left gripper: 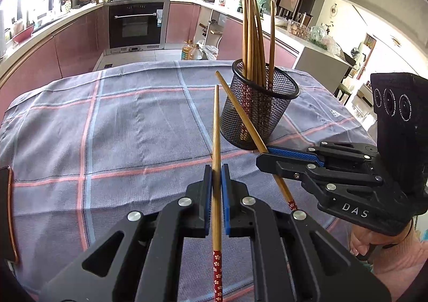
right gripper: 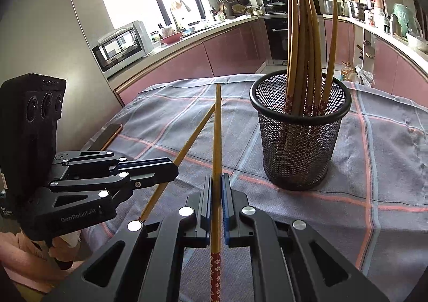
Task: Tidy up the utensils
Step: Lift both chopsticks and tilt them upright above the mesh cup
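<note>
A black mesh cup (left gripper: pixel 258 112) stands on the checked tablecloth and holds several wooden chopsticks (left gripper: pixel 254 34), tips up. It also shows in the right wrist view (right gripper: pixel 299 139). My left gripper (left gripper: pixel 216 176) is shut on one wooden chopstick (left gripper: pixel 216 128) with a red patterned end, pointing forward. My right gripper (right gripper: pixel 217 184) is shut on another chopstick (right gripper: pixel 217 128), also pointing forward. In the left wrist view the right gripper (left gripper: pixel 263 153) sits just in front of the cup. In the right wrist view the left gripper (right gripper: pixel 175 168) is at the left with its chopstick (right gripper: pixel 187 147).
The checked tablecloth (left gripper: pixel 120 125) covers the table. A dark flat phone-like object (right gripper: pixel 109 133) lies at the table's left edge. Kitchen counters, an oven (left gripper: pixel 136 24) and a toaster oven (right gripper: pixel 120 45) stand behind the table.
</note>
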